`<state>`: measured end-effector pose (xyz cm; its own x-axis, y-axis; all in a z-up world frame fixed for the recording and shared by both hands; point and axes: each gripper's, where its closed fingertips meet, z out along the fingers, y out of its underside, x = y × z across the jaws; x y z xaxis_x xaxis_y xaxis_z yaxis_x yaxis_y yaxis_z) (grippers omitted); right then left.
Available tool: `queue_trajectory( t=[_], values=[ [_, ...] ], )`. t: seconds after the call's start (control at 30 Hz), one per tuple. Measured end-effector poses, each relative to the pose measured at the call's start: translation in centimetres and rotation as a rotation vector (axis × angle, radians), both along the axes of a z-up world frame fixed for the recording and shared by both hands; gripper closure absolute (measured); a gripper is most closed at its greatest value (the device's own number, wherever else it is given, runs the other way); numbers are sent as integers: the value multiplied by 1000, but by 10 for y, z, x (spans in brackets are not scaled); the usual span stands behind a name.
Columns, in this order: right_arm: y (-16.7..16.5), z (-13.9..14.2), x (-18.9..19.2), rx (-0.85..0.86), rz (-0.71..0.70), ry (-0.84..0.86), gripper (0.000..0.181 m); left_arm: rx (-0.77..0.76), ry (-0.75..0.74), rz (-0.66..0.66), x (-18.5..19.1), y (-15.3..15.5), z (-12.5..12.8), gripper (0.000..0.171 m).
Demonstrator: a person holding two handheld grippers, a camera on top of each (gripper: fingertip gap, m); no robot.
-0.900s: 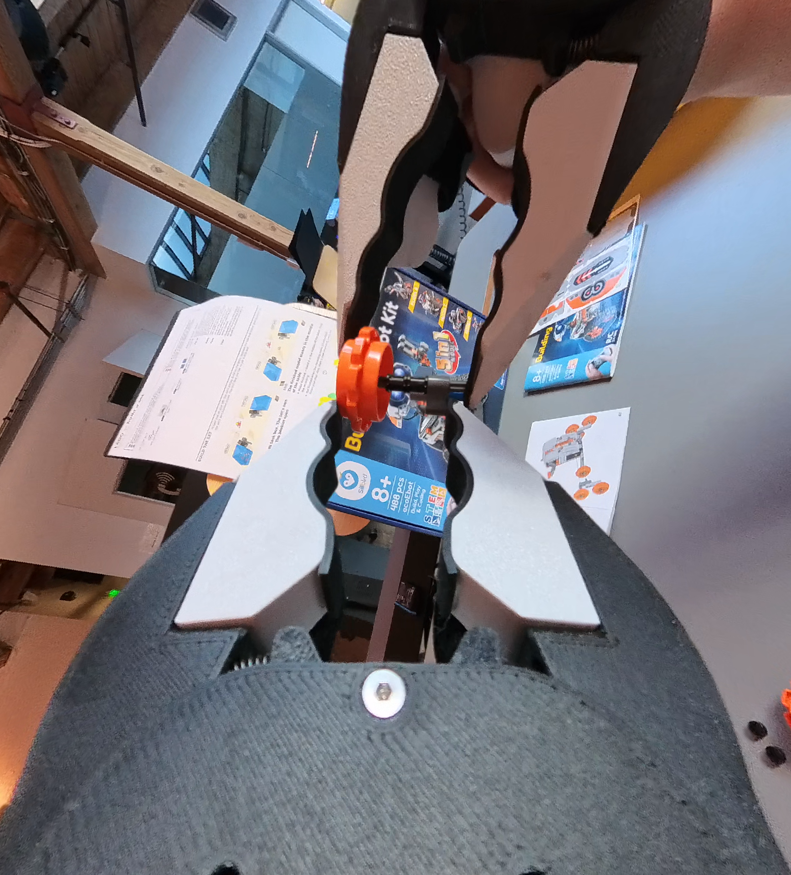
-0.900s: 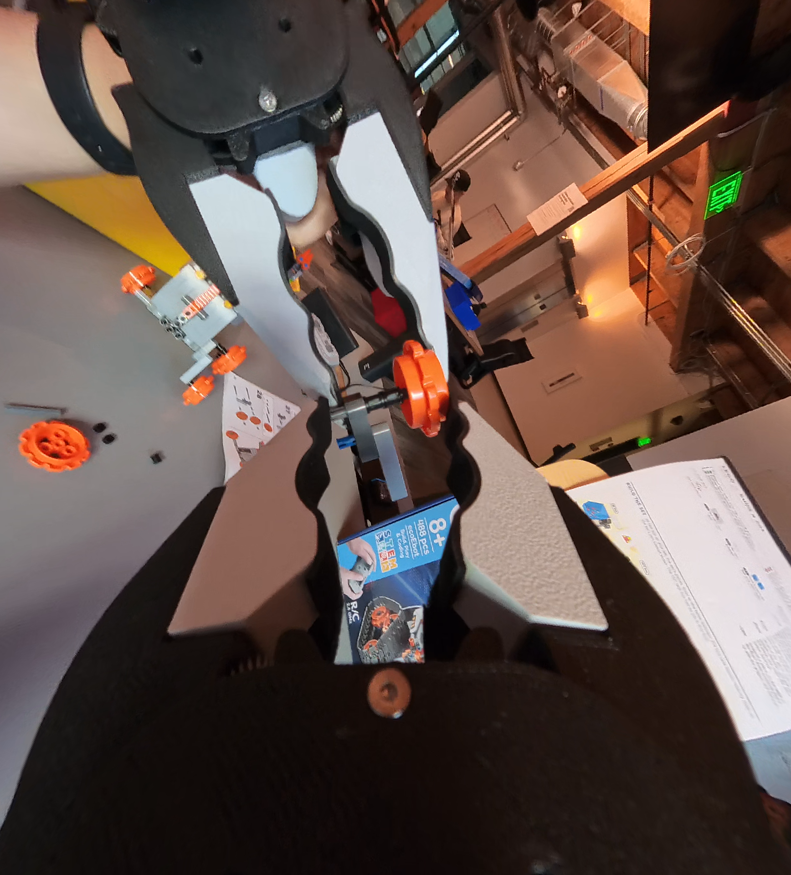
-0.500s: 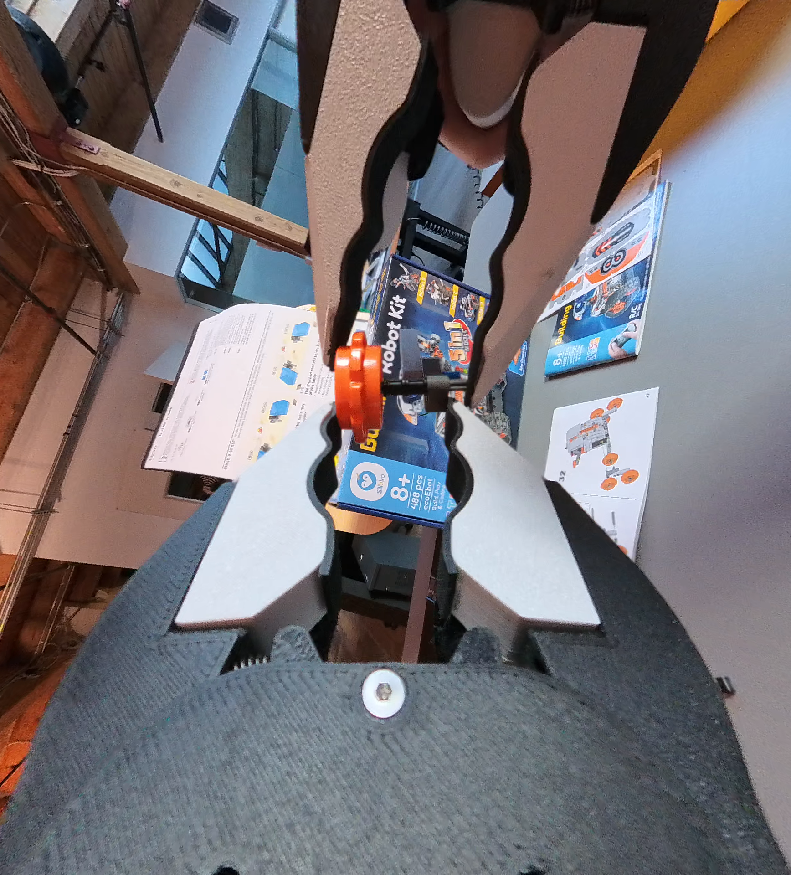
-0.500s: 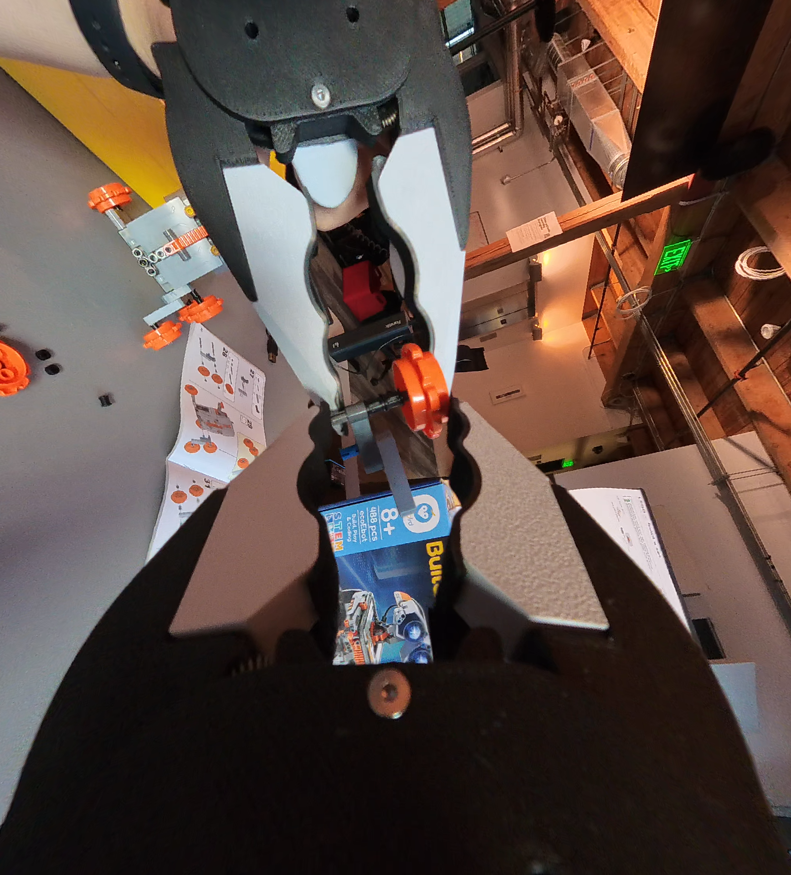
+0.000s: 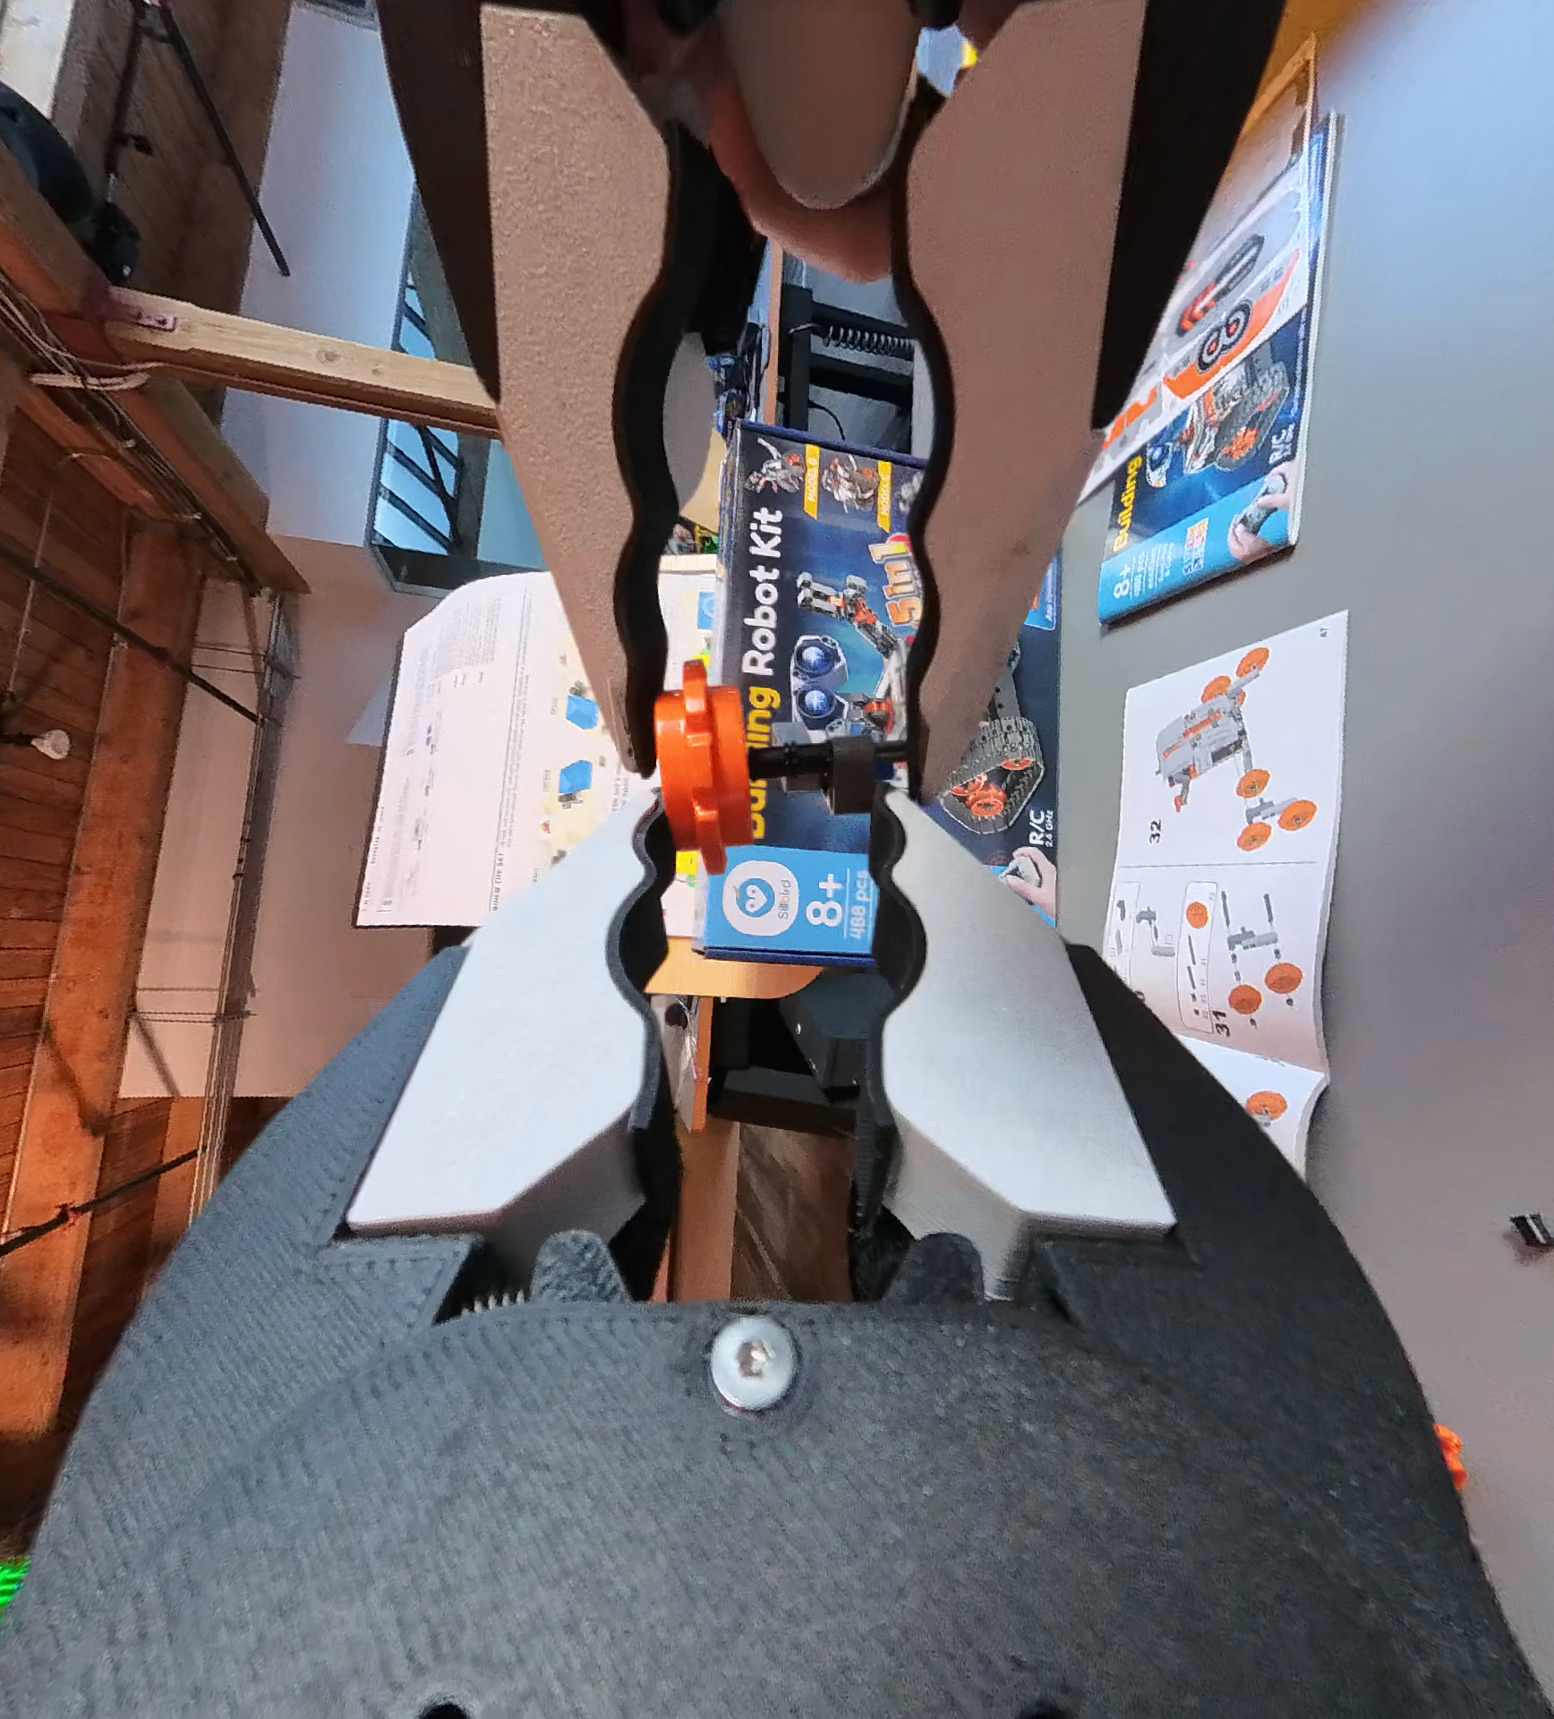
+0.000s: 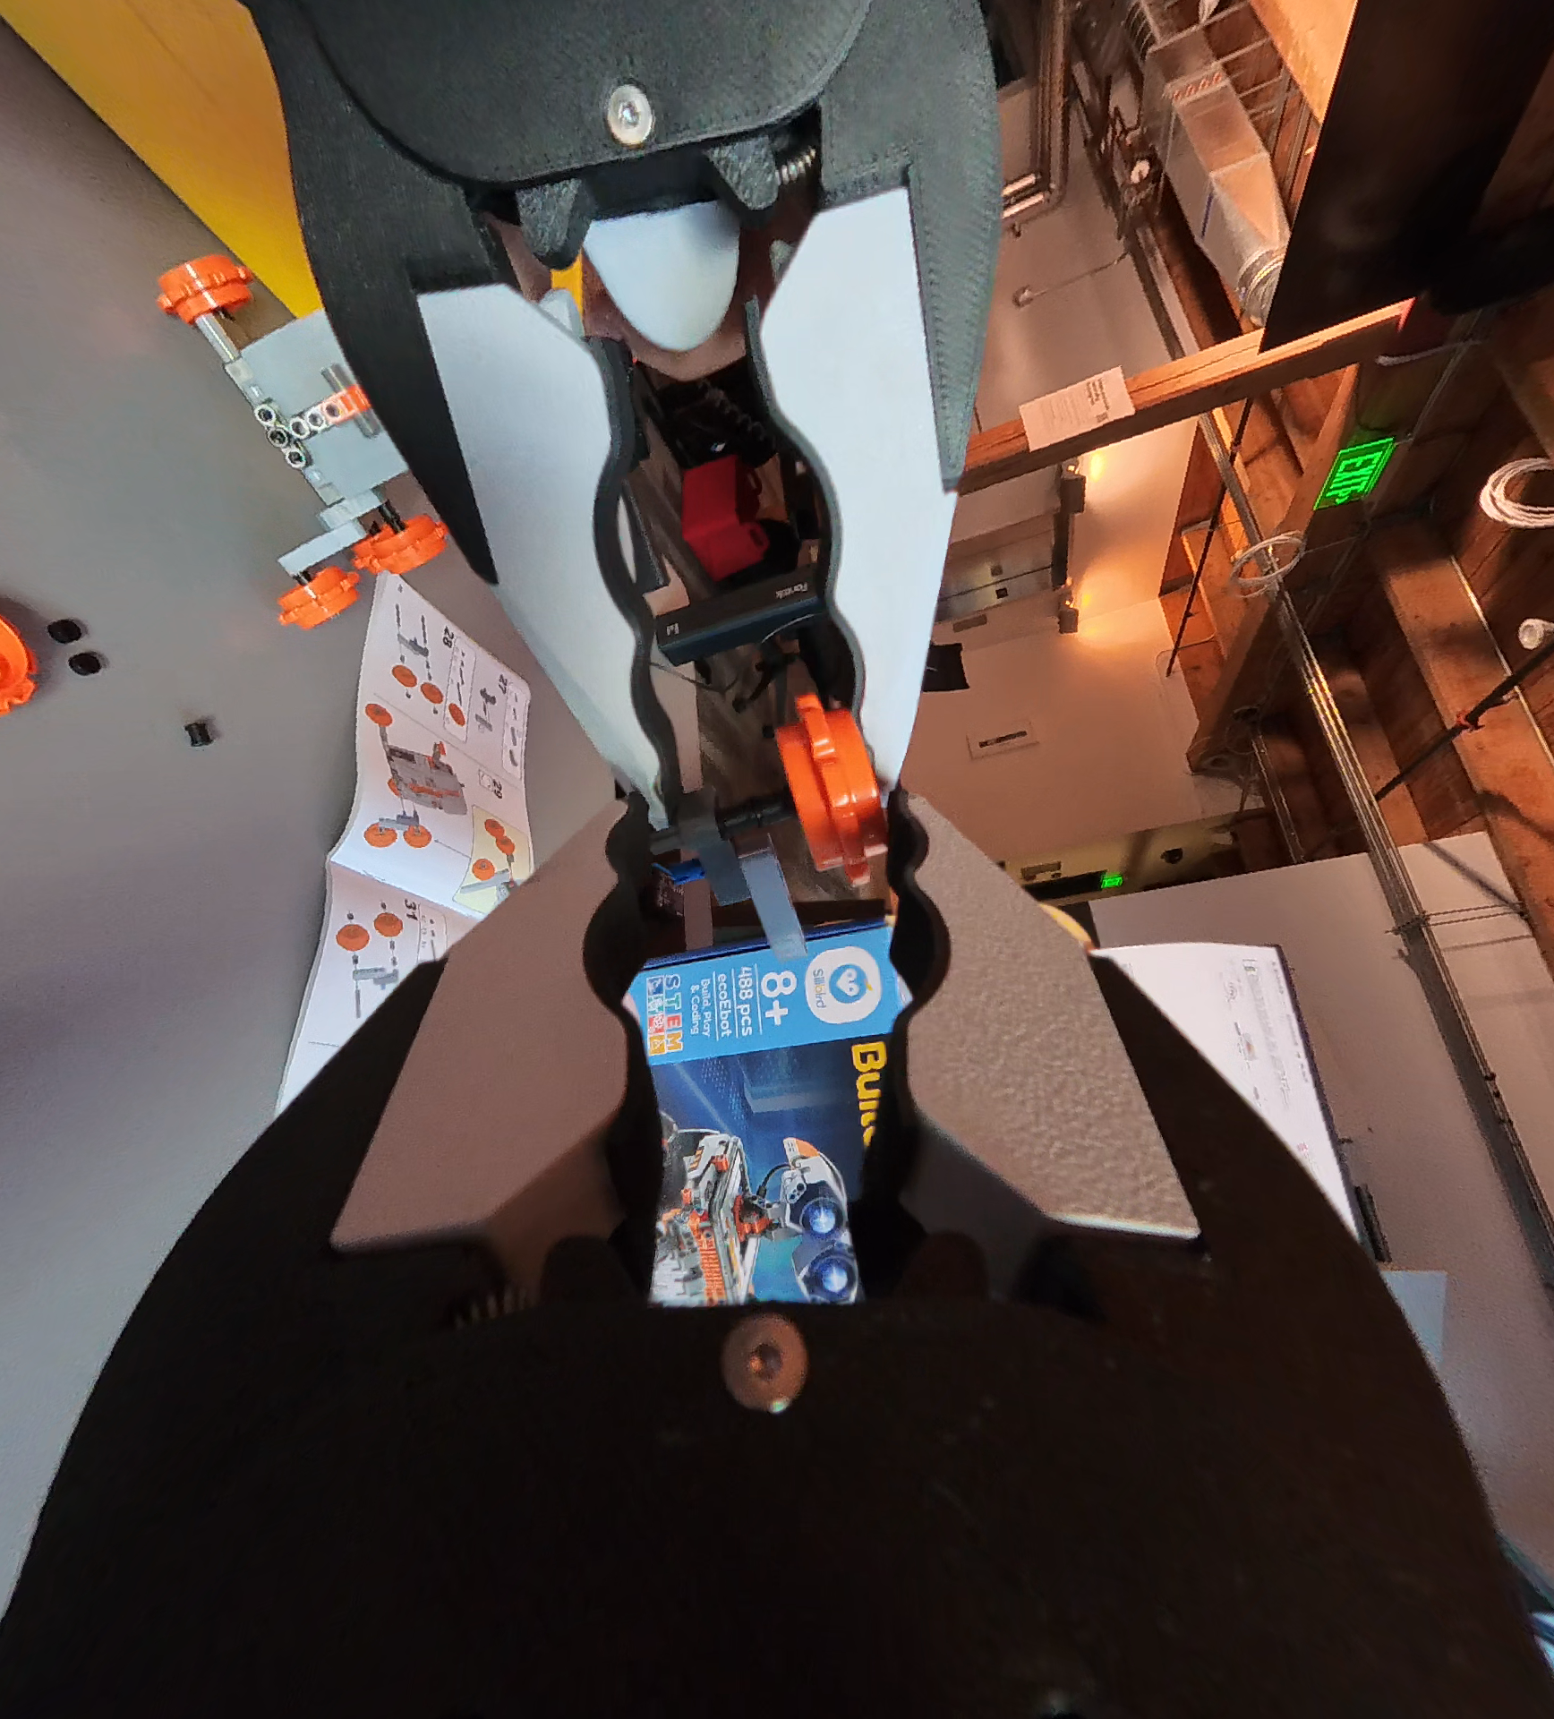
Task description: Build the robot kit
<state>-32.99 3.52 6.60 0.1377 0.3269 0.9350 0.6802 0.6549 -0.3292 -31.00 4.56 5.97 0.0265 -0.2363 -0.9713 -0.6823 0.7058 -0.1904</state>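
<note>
Raised off the grey worktop [image 5: 1489, 837], the left hand-held gripper [image 5: 759, 823] and right hand-held gripper [image 6: 759, 823] meet tip to tip, each pinching the small assembly: orange gear [image 5: 699, 767] on black axle [image 5: 796, 758]. Uneven pull might drop it.

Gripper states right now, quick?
Left gripper: shut on the gear-and-axle piece.
Right gripper: shut on the same piece, from the opposite side.

both views are bright, with warm orange lamp glow on the far walls, strong wide-angle bending and slight blur at the edges.
</note>
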Motion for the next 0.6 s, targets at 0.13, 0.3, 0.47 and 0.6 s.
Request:
queue_trajectory(
  t=[0.13,0.3,0.47,0.6],
  values=[
    [2,1,0,9,-12,4,131,1,-5,5,0,2,0,132],
    [6,-4,5,-27,-64,-21,136,-25,15,40,3,7,-5,132],
    [6,-7,4,-71,-36,-12,134,-62,22,16,2,7,-9,132],
    [0,-14,-2,-99,11,-38,131,-139,45,-27,-1,3,-15,132]
  ],
)
